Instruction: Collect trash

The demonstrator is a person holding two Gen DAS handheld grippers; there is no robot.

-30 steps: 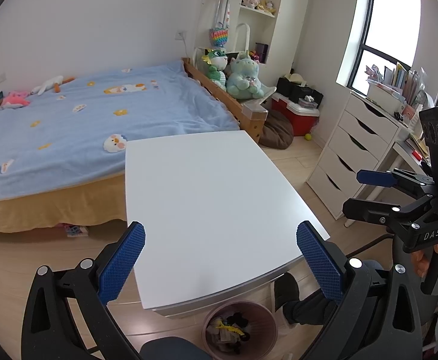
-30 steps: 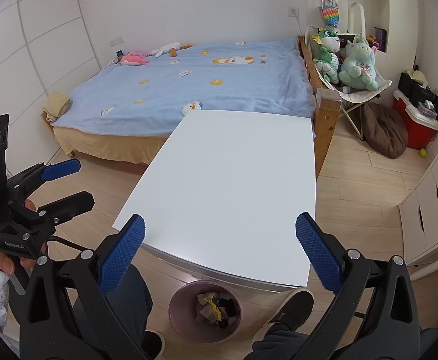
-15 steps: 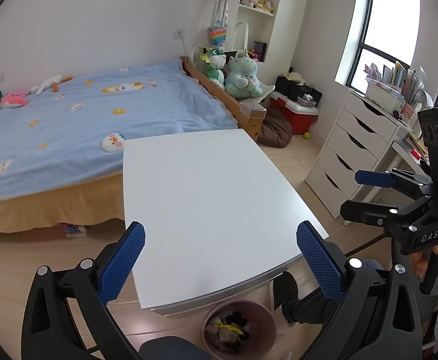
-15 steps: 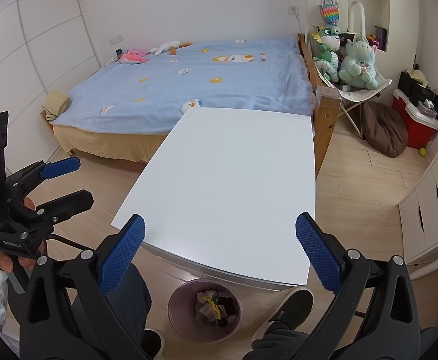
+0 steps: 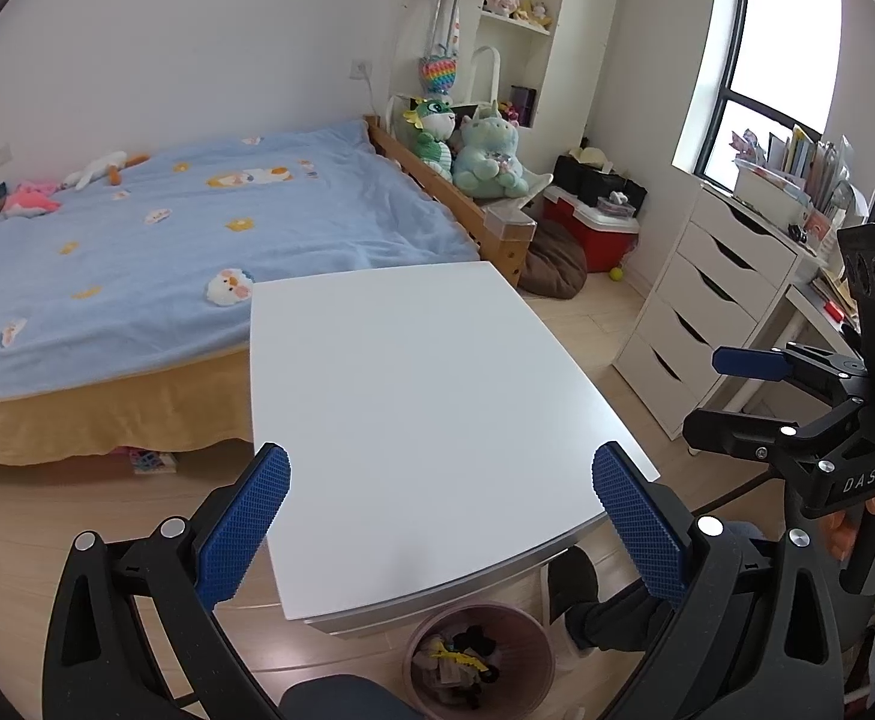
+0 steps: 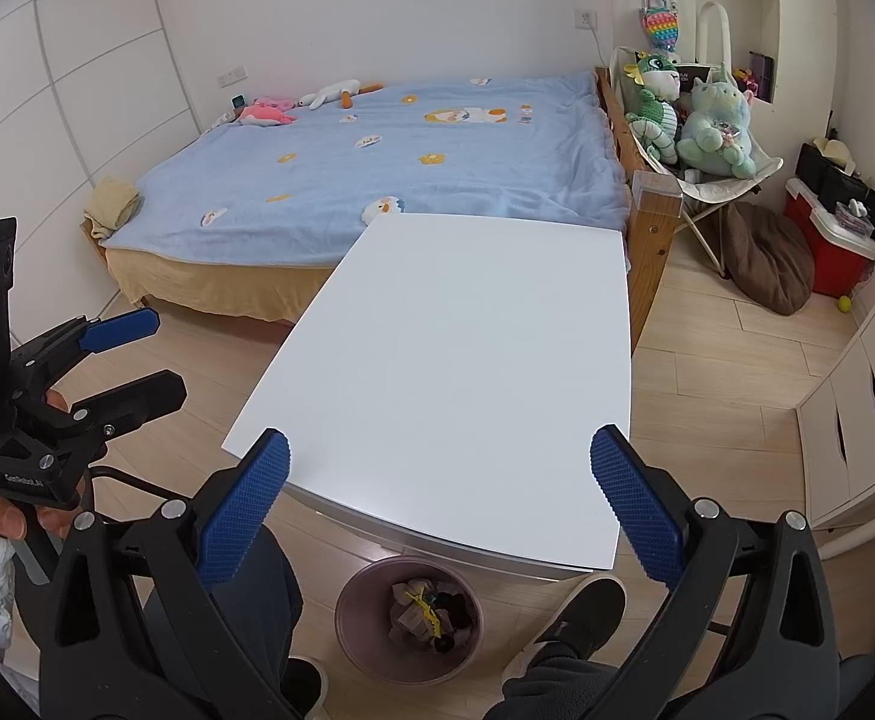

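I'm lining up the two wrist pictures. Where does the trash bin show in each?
Left wrist: trash bin at bottom centre, under the white table's near edge.
Right wrist: trash bin at bottom centre, just left of a dark shoe.
Shared landmark: the white table.

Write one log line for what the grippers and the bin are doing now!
left hand-held gripper: open, empty | right hand-held gripper: open, empty | white table: bare | trash bin: holds trash
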